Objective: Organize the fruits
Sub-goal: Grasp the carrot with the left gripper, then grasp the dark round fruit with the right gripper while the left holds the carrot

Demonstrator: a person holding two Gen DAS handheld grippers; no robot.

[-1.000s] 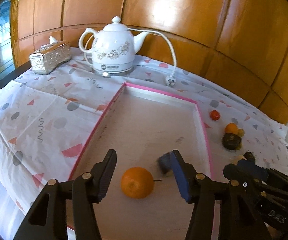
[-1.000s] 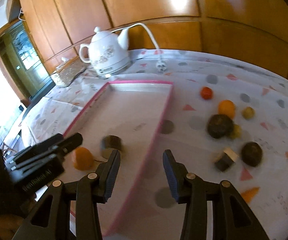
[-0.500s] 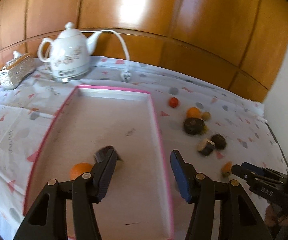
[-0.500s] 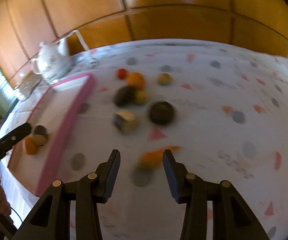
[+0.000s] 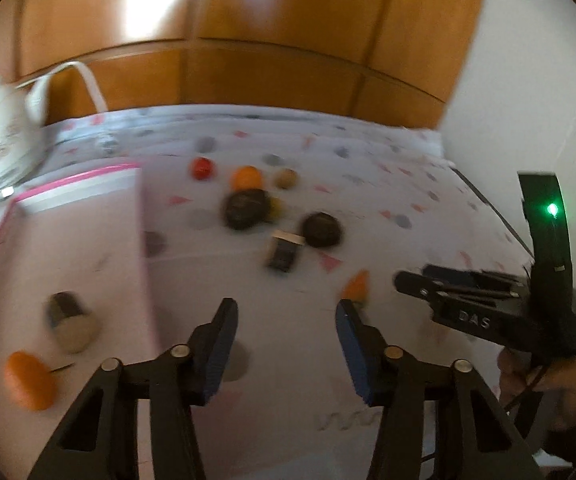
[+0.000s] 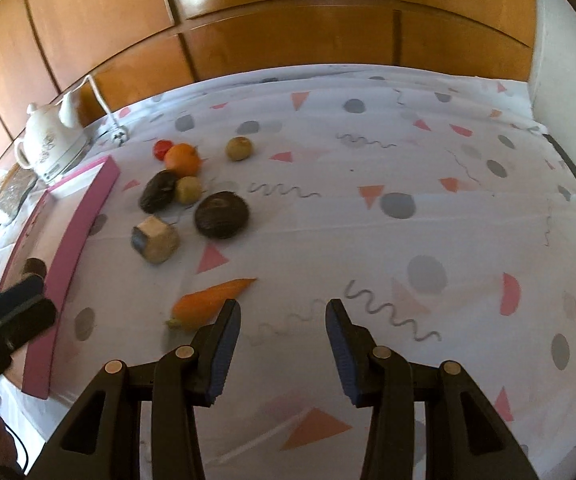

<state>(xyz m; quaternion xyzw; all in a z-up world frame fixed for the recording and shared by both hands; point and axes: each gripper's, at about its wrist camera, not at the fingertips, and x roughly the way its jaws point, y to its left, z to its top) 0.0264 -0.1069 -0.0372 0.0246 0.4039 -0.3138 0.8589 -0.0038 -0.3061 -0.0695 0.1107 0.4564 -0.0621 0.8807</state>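
My left gripper (image 5: 285, 312) hangs over the patterned cloth just right of the pink-rimmed tray (image 5: 143, 240); its jaws are closing with nothing between them. In the tray lie an orange (image 5: 27, 380) and a dark-and-tan cut piece (image 5: 69, 322). My right gripper (image 6: 281, 314) is open and empty, with a carrot (image 6: 207, 302) just left of its left finger. On the cloth beyond sit a cut block (image 6: 155, 239), two dark fruits (image 6: 221, 216) (image 6: 159, 197), an orange (image 6: 182, 159), a red tomato (image 6: 162, 148) and two small tan fruits (image 6: 188, 190) (image 6: 239, 148).
A white kettle (image 6: 49, 148) with its cord stands at the back left, a tissue box (image 6: 13, 190) beside it. Wooden panelling (image 6: 288, 20) backs the table and a white wall (image 5: 528, 80) closes the right side. A hand (image 5: 564, 392) holds the right gripper's body.
Both grippers swung right, away from the tray. The orange and cut piece stayed in the tray, now at my left view's edge. The carrot now lies beside my right gripper.
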